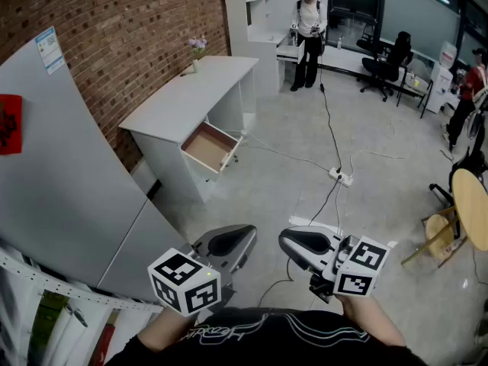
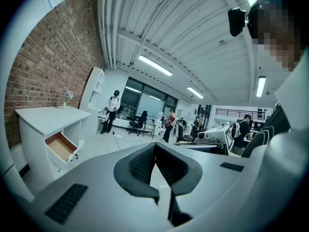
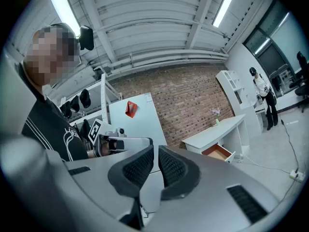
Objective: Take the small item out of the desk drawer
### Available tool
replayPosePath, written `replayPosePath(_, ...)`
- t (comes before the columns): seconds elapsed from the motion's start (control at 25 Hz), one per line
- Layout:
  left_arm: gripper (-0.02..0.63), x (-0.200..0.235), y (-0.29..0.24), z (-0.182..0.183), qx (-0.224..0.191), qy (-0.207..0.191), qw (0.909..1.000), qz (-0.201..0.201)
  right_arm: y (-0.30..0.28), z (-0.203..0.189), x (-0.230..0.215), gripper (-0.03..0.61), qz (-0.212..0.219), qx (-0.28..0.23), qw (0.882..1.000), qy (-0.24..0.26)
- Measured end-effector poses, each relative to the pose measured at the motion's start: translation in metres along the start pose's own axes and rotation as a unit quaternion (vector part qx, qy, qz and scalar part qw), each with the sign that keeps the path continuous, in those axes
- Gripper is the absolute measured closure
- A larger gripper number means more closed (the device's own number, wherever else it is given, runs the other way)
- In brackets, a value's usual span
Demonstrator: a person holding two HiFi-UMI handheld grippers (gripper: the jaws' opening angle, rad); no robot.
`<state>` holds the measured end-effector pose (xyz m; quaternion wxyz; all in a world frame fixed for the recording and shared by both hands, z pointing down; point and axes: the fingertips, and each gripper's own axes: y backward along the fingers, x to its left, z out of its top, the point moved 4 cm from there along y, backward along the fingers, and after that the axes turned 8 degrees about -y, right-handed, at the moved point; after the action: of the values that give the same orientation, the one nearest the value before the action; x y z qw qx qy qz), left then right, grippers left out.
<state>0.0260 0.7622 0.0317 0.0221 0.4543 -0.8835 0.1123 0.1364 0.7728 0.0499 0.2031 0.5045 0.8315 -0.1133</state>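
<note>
**Head view.**
- We list the left tool (image 1: 242,236) at lower centre. Its marker cube (image 1: 185,282) sits below it, and its jaws are closed with nothing in them.
- The right tool (image 1: 290,241) is just beside it to the right, also closed and carrying nothing.
- Both tools are well apart from the bench (image 1: 191,97), a white desk at upper left of centre, set against the brick wall (image 1: 130,29).
- The drawer (image 1: 210,147) stands pulled out from the bench's front, its wooden inside facing up.
- We cannot make out the small item at this distance.
- A vase (image 1: 197,52) of flowers stands on the bench's far end.
- A power strip (image 1: 341,176) lies on the floor (image 1: 290,189) right of centre.
- A person (image 1: 308,33) stands at upper centre.
- A wooden chair (image 1: 442,235) is at the right edge.

**Left gripper view.**
- The two dark pads meet at their tips at lower centre, with nothing between them.
- The bench is at middle left with the drawer open beneath its top.
- We cannot tell the drawer's contents here.

**Right gripper view.**
- The pads are drawn together to a thin slit at lower centre, and nothing is held.
- The bench and its open drawer are at middle right, below the brick wall.
- The left tool shows at middle left, in front of a white panel (image 3: 137,120).
</note>
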Motion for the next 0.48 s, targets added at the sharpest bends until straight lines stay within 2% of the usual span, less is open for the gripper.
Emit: replayPosePath(0.48,0.592,-0.014,0.006,-0.003,0.009,0.001,0.9999,-0.008,0.011,-0.001,0.012,0.518,-0.009,-0.009,1.000,0.001)
